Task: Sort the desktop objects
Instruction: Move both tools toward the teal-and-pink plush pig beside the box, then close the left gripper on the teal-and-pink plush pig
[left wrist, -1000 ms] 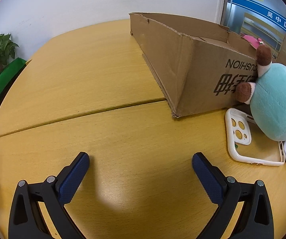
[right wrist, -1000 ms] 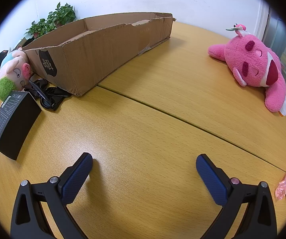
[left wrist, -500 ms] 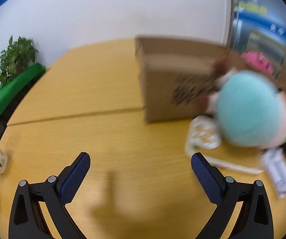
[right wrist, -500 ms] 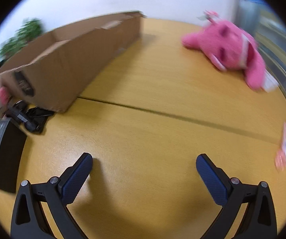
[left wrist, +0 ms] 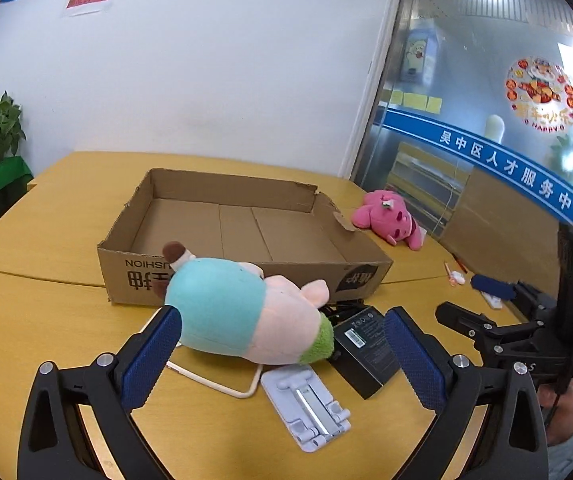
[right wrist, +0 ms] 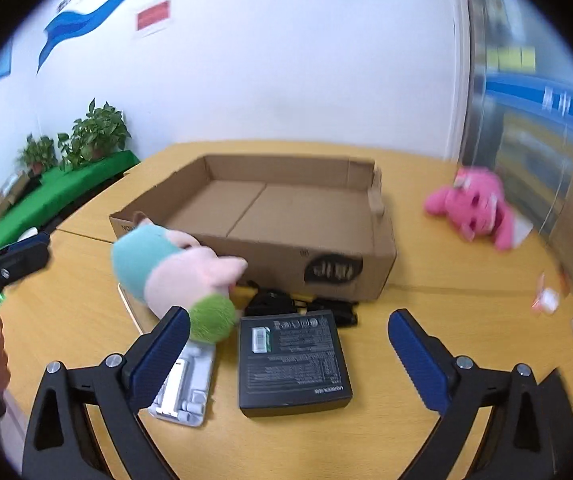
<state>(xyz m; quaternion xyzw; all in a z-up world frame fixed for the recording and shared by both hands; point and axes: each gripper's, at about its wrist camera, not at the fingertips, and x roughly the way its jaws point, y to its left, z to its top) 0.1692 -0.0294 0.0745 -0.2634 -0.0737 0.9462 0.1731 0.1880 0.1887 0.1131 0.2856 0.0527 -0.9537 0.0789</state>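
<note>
The left tool (left wrist: 282,344) stands with its jaws wide apart, having just narrowed slightly, and grips nothing. A plush toy (left wrist: 242,312) lies on the surface (left wrist: 46,304) ahead of it, near the left finger, resting on a white phone case (left wrist: 222,384). A grey phone stand (left wrist: 306,408) lies between the fingers, and a black box (left wrist: 366,352) sits near the right finger. An open cardboard box (left wrist: 246,236) stands beyond the plush toy. A pink plush toy (left wrist: 386,220) lies farther off to the right. The right tool (right wrist: 286,356) also stands with jaws apart and empty; the black box lies between its fingers, the phone stand by its left finger.
</note>
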